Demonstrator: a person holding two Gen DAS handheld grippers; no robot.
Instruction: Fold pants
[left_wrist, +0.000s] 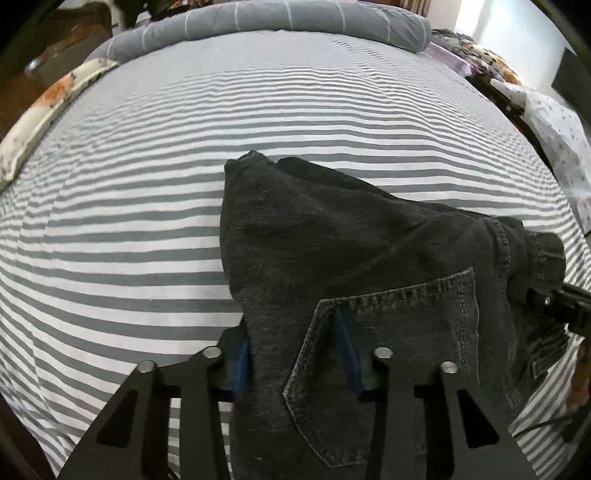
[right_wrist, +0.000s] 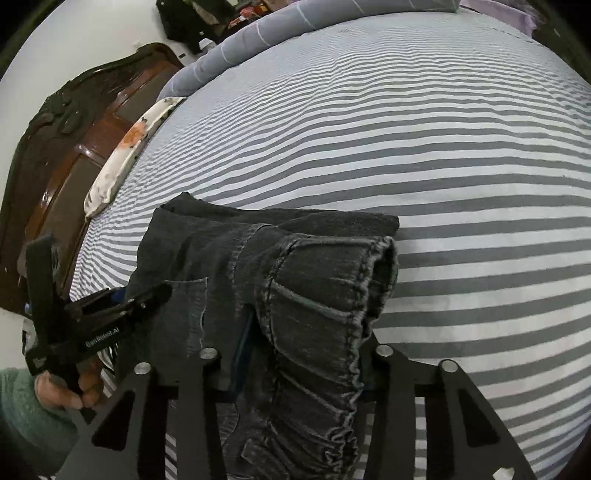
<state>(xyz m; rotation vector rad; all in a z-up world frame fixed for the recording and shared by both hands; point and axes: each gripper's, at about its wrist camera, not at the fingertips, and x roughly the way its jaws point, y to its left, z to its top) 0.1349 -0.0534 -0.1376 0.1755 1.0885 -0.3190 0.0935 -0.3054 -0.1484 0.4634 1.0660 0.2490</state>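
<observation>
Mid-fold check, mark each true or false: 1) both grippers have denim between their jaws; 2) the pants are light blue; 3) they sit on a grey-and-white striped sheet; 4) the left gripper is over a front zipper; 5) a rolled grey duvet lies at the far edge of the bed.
1) True: the left gripper and right gripper each have the dark charcoal denim pants between their jaws.
2) False: they are dark charcoal, almost black.
3) True: the grey-and-white striped bed sheet lies under them.
4) False: it is over a stitched patch pocket; no zipper shows.
5) True: the rolled grey duvet with thin pale lines lies along the far edge.
</observation>
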